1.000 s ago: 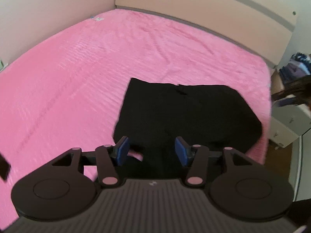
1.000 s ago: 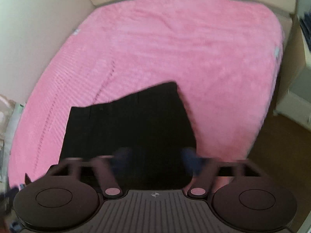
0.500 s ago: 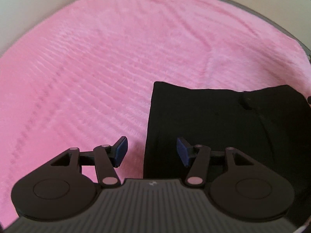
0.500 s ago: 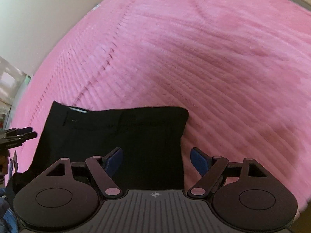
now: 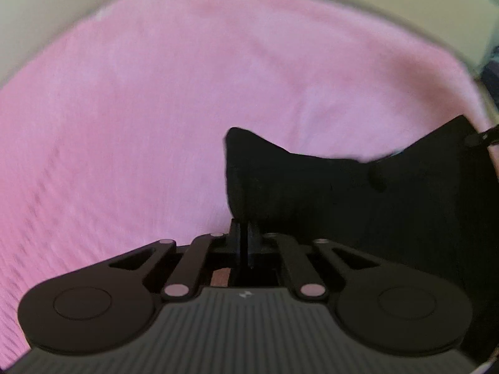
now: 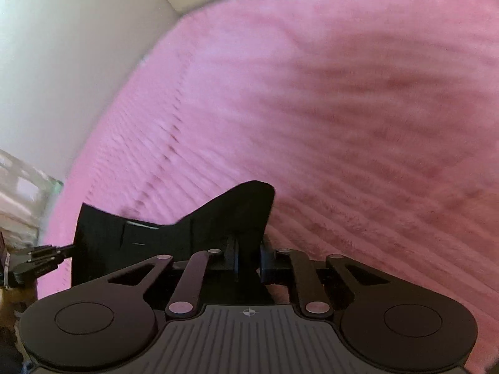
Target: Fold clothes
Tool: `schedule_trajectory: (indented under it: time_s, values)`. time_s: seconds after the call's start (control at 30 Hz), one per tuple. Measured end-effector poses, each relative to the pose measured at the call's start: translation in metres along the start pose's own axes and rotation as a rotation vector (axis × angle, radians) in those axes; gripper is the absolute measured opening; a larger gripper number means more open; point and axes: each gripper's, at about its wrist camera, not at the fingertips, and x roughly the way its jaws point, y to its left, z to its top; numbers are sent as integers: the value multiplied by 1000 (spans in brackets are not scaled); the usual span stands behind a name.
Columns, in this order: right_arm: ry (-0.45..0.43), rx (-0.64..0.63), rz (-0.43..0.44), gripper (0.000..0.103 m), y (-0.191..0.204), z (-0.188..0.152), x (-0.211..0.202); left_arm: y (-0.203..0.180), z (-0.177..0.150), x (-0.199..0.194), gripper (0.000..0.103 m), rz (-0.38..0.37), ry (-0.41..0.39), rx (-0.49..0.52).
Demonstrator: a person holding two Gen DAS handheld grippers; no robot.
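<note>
- The garment [image 5: 343, 193] lay on the bed [image 5: 140, 109], near its front edge.
- The left tool [image 5: 244, 240] pinched one corner, the right tool [image 6: 249, 258] the other.

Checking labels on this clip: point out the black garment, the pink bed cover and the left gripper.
black garment [image 5: 327, 193], left wrist view, on its raised upper panel.
pink bed cover [image 6: 358, 118], right wrist view, on bare plush.
left gripper [image 5: 244, 233], left wrist view, between its closed fingers.

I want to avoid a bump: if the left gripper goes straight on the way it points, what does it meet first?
The left gripper is already shut on the black garment; straight on, it probably meets the pink blanket next, though depth is unclear.
</note>
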Motion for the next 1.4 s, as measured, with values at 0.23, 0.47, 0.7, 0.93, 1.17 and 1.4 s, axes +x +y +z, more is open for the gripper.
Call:
schedule_trajectory:
  time_s: [0.23,0.47,0.7,0.93,1.17,1.4]
  values:
    - [-235,143,-77,10,-34,11,-103,-42,101,-12,0,-68,-127,143]
    - [-189,178,-197,29,-109,35,-57,-94,165,104,13,-69,-22,160]
    - [-131,34,-184,69,-84,36,-58,-50,81,47,25,41,47,-37]
    - [134,-288,12,69,35,-6,-18,-27,-79,-99,42,276,138,-237]
    - [391,-885,255,69,199,-123,49,-96,-261,-192,47,299,335,-271]
    - [566,-1533,417,69,312,-247,94,-163,-384,-217,48,306,443,-81]
